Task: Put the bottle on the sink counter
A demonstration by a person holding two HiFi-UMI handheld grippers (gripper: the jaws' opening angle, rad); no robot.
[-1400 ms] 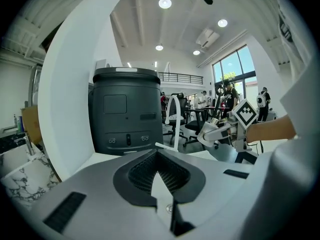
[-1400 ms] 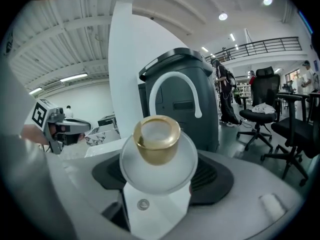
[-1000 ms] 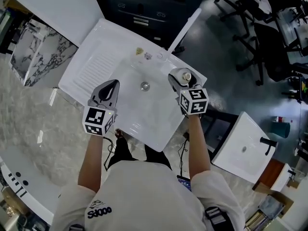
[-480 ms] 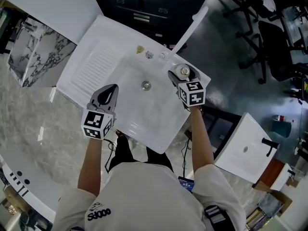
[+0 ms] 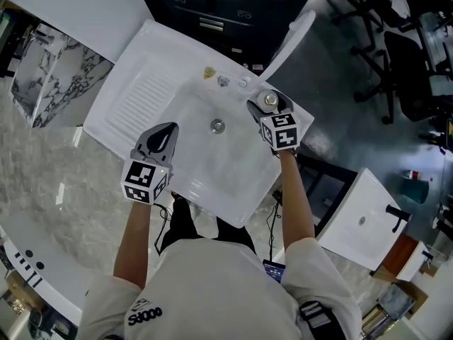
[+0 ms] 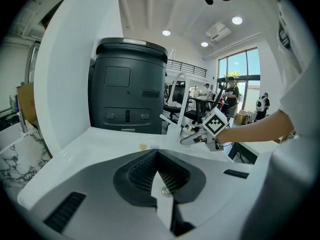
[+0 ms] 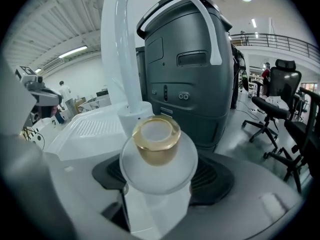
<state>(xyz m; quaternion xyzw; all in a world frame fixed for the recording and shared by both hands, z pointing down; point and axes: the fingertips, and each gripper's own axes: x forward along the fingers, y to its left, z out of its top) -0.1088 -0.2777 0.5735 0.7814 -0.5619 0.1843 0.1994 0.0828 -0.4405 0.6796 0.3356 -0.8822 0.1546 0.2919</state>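
Observation:
A frosted white bottle (image 5: pixel 270 100) with a gold cap (image 7: pixel 157 139) is held upright in my right gripper (image 5: pixel 268 105), which is shut on it. It hangs over the right rear corner of the white sink counter (image 5: pixel 301 116), right beside the base of the white faucet (image 5: pixel 289 40). In the right gripper view the faucet (image 7: pixel 129 69) arches just behind the bottle (image 7: pixel 159 176). My left gripper (image 5: pixel 165 132) hovers over the front left of the basin (image 5: pixel 205 163), shut with nothing in it (image 6: pixel 158 156). From there I see the right gripper (image 6: pixel 199 137) across the basin.
The drain (image 5: pixel 217 125) lies mid-basin, with a ribbed drainboard (image 5: pixel 138 98) to its left. A small yellowish bit (image 5: pixel 207 72) lies on the rear rim. A dark cabinet (image 7: pixel 192 74) stands behind the sink. A marbled block (image 5: pixel 49 73) is at left, a second sink (image 5: pixel 357 218) at right.
My right gripper has carried the bottle a little farther back, toward the right rear corner by the faucet. The left gripper has hardly moved.

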